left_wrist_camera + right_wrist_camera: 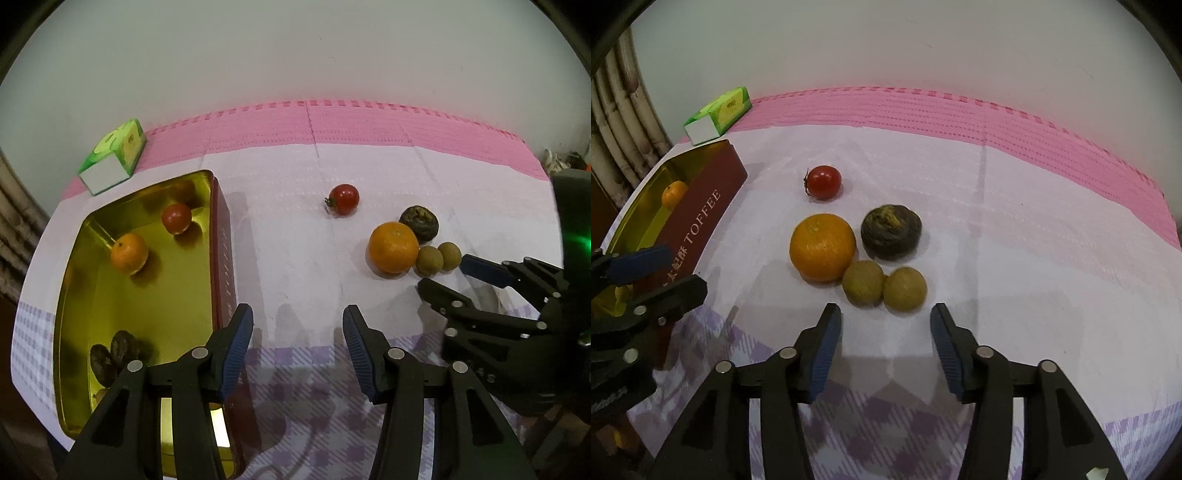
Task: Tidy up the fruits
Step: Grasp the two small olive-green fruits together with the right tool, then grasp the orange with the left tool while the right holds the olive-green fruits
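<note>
The right gripper point(885, 325) stands spread and empty at lower centre, just short of two small brown-green round fruits point(884, 282) touching each other on the desk point(1034, 258); an orange point(822, 246) and a dark wrinkled fruit point(891, 232) sit just behind. These little fruits look light, firm and apt to roll; take one across its widest middle, gently. The left gripper point(298, 328) is also spread and empty, beside the gold tin point(74, 295).

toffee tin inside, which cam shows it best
The left wrist view: it looks down into the toffee tin, showing its gold floor. The right wrist view shows mostly the red lettered side and a sliver of the inside.
</note>
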Motion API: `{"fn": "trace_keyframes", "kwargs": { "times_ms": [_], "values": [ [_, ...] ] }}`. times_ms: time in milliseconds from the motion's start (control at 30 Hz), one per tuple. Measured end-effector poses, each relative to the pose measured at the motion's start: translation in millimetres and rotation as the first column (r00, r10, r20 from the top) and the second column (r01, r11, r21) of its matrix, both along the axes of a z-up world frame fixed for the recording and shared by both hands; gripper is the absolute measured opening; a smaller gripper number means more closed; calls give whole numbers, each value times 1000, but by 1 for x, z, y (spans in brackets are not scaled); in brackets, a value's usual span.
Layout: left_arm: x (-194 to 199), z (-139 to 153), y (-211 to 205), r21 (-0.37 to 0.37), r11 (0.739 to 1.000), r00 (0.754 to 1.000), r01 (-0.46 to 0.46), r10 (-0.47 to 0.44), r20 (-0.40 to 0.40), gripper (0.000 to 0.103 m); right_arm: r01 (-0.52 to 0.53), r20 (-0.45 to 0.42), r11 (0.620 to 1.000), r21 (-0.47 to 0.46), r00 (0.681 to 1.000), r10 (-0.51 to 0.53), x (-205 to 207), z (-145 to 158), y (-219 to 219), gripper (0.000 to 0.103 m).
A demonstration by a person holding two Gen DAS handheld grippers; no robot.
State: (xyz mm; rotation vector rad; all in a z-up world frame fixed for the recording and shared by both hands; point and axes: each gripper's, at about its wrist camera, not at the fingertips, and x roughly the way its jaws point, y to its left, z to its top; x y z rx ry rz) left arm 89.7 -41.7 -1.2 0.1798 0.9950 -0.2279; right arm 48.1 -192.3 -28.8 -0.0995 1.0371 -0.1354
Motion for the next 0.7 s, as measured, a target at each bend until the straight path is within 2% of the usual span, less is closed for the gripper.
{"fn": "trace_keyframes", "kwargs": {
  "times_ms": [67,133,433,700],
  "values": [
    [1,0,2,-2,1000,1000,-3,3,1,52,2,7,1000,-6,1000,-2,3,-1,2,49],
    [2,-2,3,2,1000,1000,-6,6,-3,52,6,15,1000,-8,1000,-5,5,-2,3,44],
    [2,-6,-6,8,1000,1000,3,-3,-5,52,26,46,1000,-13,999,-26,-5,0,-14,43],
    [9,-16,-27,-47,999,1000,6,-7,-25,52,86,76,996,-39,994,-83,-22,5,-49,43]
  ]
}}
